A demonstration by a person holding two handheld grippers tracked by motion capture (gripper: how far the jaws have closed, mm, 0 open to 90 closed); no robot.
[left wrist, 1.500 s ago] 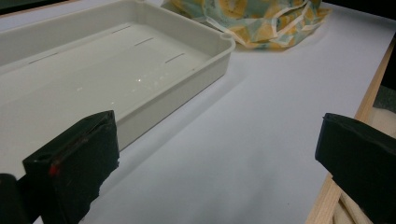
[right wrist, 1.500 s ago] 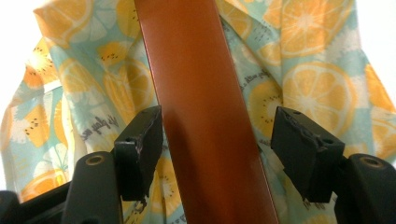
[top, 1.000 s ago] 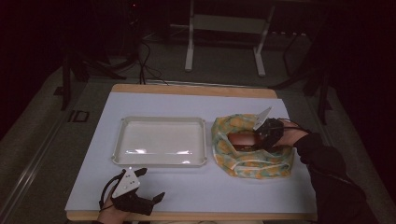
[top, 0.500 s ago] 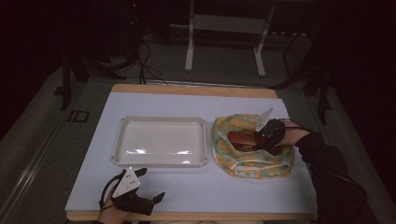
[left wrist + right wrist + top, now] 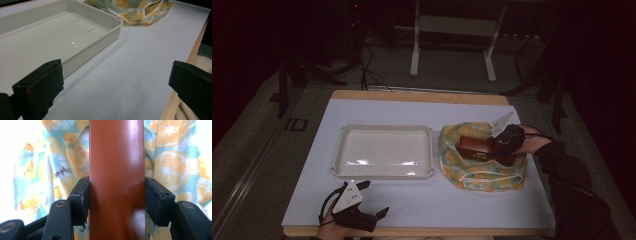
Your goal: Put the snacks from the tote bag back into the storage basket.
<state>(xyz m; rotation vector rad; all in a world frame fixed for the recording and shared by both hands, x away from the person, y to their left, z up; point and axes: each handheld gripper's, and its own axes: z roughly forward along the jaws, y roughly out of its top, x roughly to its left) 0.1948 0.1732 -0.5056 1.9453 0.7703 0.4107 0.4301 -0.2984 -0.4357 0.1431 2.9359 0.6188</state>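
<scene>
Right now the right tongs (image 5: 117, 195) grip a brown box (image 5: 478, 146) over the orange-print cloth (image 5: 472, 172), right of the tray (image 5: 382, 131). Left tongs (image 5: 117, 85) rest wide open and empty at the table's (image 5: 412, 205) near edge.

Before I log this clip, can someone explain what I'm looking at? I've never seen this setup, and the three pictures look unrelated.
A person sits at a white-topped table, holding a hand-held two-jaw gripper in each hand. The high view looks down from above; the other two come from cameras riding on each gripper. The left gripper rests near the table's front edge, jaws wide apart and empty, facing an empty white plastic tray. The right gripper reaches into an orange-print fabric bag and is closed on a glossy reddish-brown box; in its own view the jaws press both sides of the box.
</scene>
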